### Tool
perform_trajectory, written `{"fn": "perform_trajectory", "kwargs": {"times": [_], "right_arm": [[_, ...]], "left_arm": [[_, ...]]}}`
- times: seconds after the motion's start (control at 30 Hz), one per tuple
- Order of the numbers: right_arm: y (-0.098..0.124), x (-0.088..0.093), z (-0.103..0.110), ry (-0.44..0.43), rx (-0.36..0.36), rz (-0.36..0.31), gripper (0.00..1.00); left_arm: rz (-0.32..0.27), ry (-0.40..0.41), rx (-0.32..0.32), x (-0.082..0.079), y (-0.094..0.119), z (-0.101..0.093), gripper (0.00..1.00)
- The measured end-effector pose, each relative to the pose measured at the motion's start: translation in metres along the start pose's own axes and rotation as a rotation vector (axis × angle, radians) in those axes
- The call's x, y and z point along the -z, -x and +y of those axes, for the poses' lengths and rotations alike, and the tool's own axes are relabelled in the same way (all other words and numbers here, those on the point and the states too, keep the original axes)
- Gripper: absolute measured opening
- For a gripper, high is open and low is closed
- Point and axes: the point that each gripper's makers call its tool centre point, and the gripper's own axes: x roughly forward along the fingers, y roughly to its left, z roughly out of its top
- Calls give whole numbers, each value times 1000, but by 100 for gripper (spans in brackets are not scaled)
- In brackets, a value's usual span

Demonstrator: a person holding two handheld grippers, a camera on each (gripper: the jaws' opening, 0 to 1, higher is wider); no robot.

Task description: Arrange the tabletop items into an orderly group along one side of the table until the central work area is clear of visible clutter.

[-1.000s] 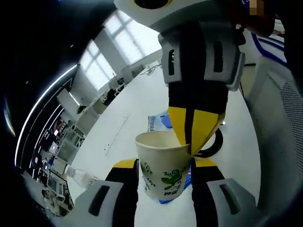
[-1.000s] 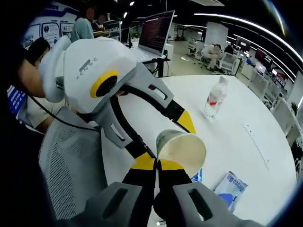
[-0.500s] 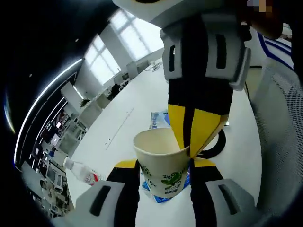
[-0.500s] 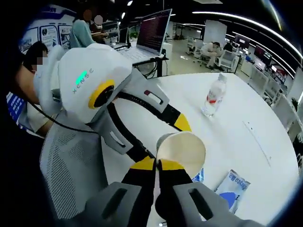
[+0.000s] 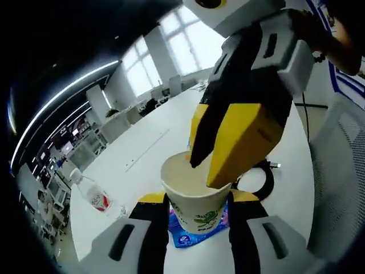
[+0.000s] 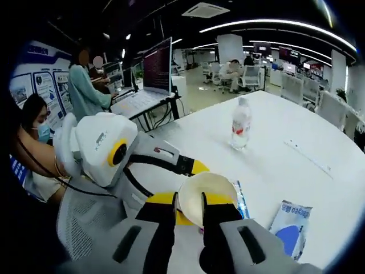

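A: Left gripper (image 5: 197, 208)? We see its jaws clamped on the cup (image 5: 197, 191), one each side of the wall, cup upright above the table (image 5: 148, 154).

B: Right gripper (image 5: 212, 162) comes in from above, jaws parted a little, straddling the far rim. In the right gripper view its own jaws (image 6: 191, 206) sit either side of the cup (image 6: 205, 194) rim; we can't tell if they pinch it.

A: Blue packet (image 5: 197, 231) under the cup, bottle (image 5: 92, 194) lower left of the left gripper.

B: From the right gripper: bottle (image 6: 240, 123) ahead, pouch (image 6: 292, 220) to the right
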Motion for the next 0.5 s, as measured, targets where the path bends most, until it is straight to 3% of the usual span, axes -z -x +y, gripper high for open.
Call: {"fn": "perform_trajectory", "kwargs": {"times": [0.23,0.5], "right_arm": [[10,5,-13,-49,17,-32,34],[18,17,-35,-142,90,-55,52]], "left_arm": [[-35,98,-35,1,0,11,37],[-60,190,-59,2,-3,23,37]]}}
